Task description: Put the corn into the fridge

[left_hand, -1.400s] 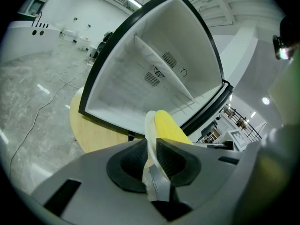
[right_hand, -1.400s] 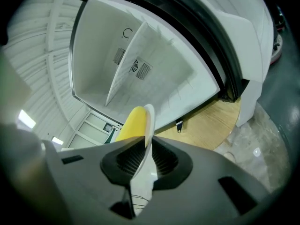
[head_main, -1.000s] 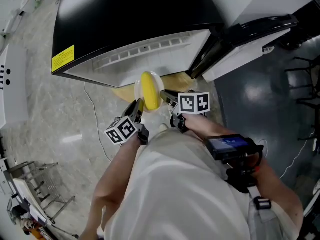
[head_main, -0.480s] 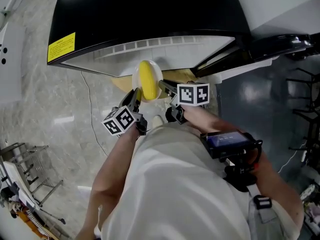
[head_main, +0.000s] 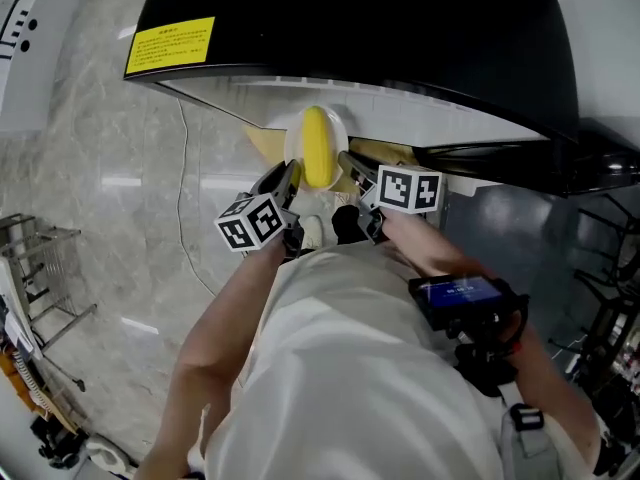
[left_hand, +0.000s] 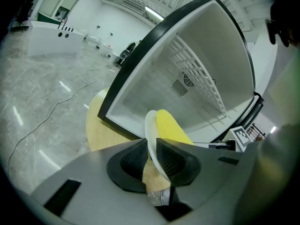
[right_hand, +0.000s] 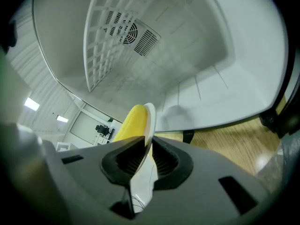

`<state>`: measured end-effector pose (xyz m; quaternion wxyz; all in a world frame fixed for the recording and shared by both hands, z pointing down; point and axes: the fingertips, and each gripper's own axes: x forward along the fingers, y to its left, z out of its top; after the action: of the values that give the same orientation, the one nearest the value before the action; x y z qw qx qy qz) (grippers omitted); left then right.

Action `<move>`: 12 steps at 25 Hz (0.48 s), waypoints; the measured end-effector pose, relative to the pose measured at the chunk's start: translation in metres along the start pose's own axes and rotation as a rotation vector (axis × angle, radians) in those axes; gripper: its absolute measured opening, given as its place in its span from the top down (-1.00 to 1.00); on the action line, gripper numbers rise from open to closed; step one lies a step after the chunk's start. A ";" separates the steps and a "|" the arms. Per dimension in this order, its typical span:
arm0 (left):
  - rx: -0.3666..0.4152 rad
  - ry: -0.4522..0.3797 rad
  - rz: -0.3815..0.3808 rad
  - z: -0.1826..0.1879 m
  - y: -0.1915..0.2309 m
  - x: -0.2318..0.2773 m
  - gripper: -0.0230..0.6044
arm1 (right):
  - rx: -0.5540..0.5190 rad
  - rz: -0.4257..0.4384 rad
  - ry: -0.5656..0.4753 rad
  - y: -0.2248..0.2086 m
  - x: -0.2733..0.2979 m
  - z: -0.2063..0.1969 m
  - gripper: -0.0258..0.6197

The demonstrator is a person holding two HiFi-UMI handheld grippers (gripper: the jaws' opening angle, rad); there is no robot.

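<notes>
Before the open fridge (head_main: 400, 28): corn (head_main: 318, 146) on plate (head_main: 291, 153), left gripper (head_main: 288, 176) and right gripper (head_main: 348, 163) both clamp its rim. Next we slide it in, level.

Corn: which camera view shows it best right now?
The head view: the whole corn lies on the white plate, seen from above. The left gripper view shows part of it past the plate's rim; the right gripper view only a yellow strip beside that rim.

Yellow corn (head_main: 318, 146) on a white plate (head_main: 342, 140), just before the open fridge (head_main: 400, 28)
</notes>
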<state>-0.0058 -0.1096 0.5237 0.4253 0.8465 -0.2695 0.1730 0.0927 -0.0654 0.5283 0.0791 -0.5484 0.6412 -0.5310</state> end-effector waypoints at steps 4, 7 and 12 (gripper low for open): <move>-0.008 -0.016 0.011 0.003 0.001 0.000 0.74 | -0.006 0.008 0.021 0.000 0.005 0.003 0.77; -0.023 -0.043 0.033 0.005 0.004 0.002 0.74 | -0.018 0.020 0.049 -0.002 0.012 0.006 0.77; -0.025 -0.083 0.052 0.014 0.006 0.002 0.74 | -0.049 0.023 0.070 0.002 0.019 0.015 0.77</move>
<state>-0.0066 -0.1245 0.5207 0.4197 0.8402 -0.3109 0.1456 0.0947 -0.0891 0.5298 0.0491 -0.5239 0.6625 -0.5331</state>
